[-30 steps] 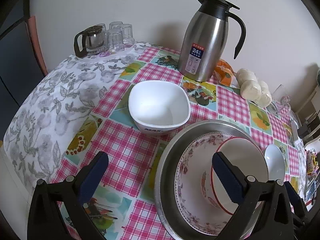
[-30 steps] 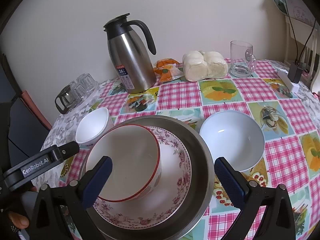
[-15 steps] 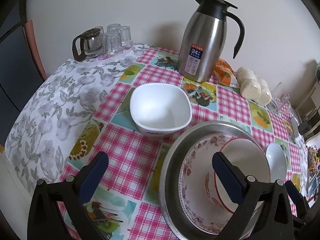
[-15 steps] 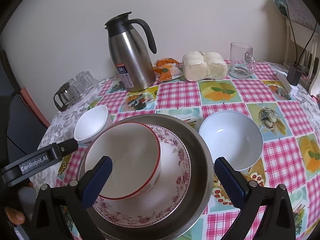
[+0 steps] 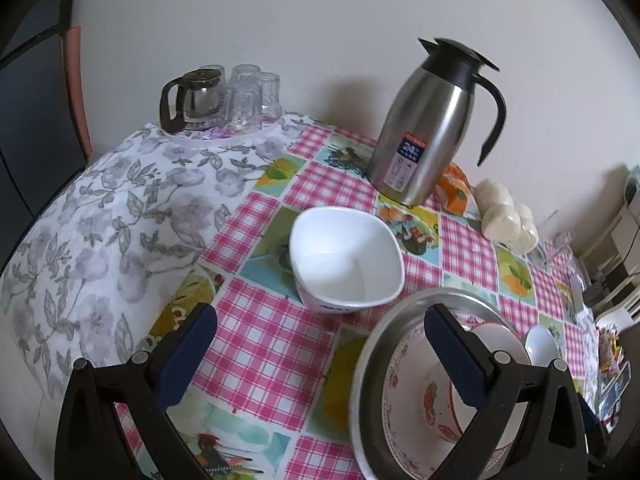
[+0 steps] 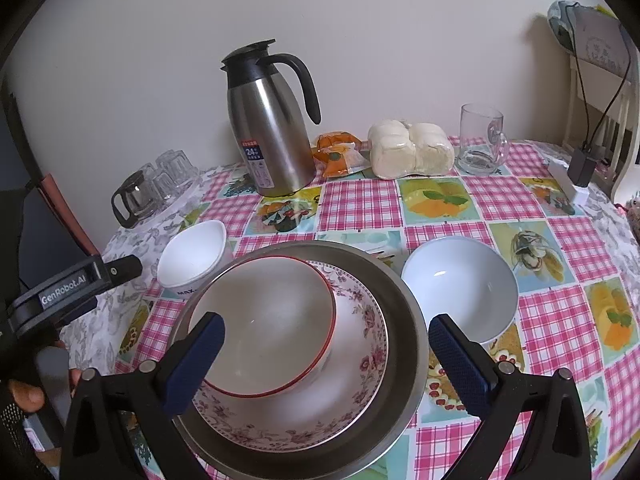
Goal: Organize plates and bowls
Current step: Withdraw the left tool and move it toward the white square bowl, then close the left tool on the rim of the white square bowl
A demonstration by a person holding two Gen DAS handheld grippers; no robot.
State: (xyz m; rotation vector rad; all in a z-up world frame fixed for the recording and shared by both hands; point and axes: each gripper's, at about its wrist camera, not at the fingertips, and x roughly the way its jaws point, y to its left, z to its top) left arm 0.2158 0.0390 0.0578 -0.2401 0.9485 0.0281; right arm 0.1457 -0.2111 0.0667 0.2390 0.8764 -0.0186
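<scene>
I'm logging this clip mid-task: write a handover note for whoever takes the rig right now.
Left tool: open, empty, facing the square white bowl.
Right tool: open, empty, over the stack.
Done: red-rimmed bowl sits tilted in the floral plate, inside the steel basin.
Left: square white bowl, left of the basin, and round white bowl, on its right, both loose on the tablecloth.

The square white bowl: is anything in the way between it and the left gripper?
Nothing visible. The left gripper is open, and only bare tablecloth lies between it and the square white bowl. The metal basin sits off to the right.
</scene>
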